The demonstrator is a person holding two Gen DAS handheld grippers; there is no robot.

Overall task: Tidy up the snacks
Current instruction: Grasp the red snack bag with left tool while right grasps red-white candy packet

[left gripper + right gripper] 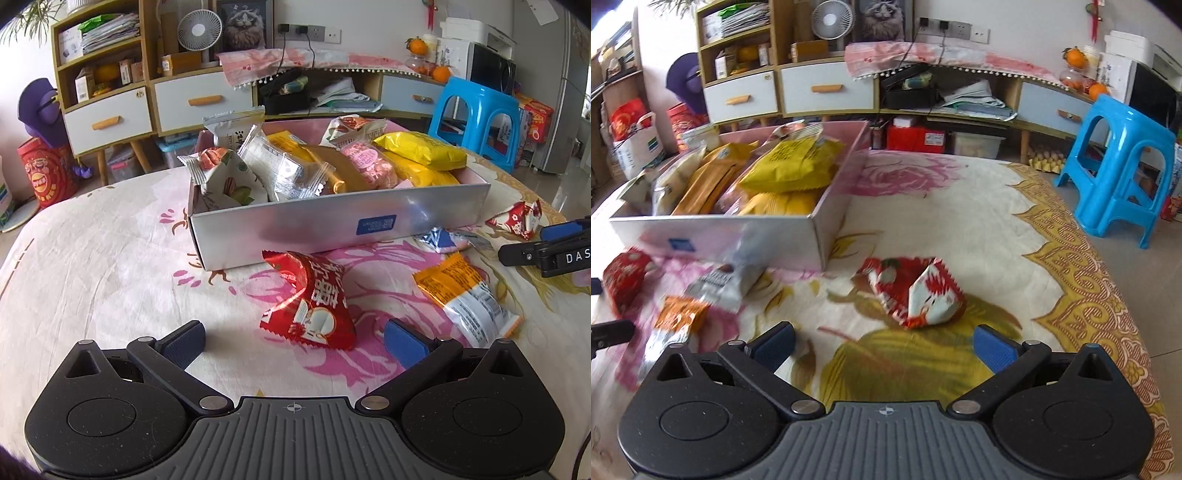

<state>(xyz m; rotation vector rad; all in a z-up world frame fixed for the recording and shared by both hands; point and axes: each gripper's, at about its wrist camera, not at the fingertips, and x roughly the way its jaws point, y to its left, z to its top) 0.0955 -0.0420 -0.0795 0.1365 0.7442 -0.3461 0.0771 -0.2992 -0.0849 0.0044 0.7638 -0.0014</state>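
Note:
A silver box [332,225] full of snack packets stands on the flowered cloth; it also shows at the left of the right wrist view [720,240]. My left gripper [295,341] is open, with a red snack packet [314,295] lying just ahead between its fingers. An orange-and-white packet [465,299] and a small blue packet [441,240] lie to its right. My right gripper [884,341] is open, and a red-and-white packet [916,291] lies on the cloth just beyond its fingertips. The right gripper's tip [546,253] reaches in from the right edge of the left wrist view.
Another red-and-white packet [517,219] lies by the box's right end. A blue plastic stool [1119,162] stands off the table's right side. Cabinets with drawers [199,99] line the back wall. The table's gold-patterned edge [1082,280] runs along the right.

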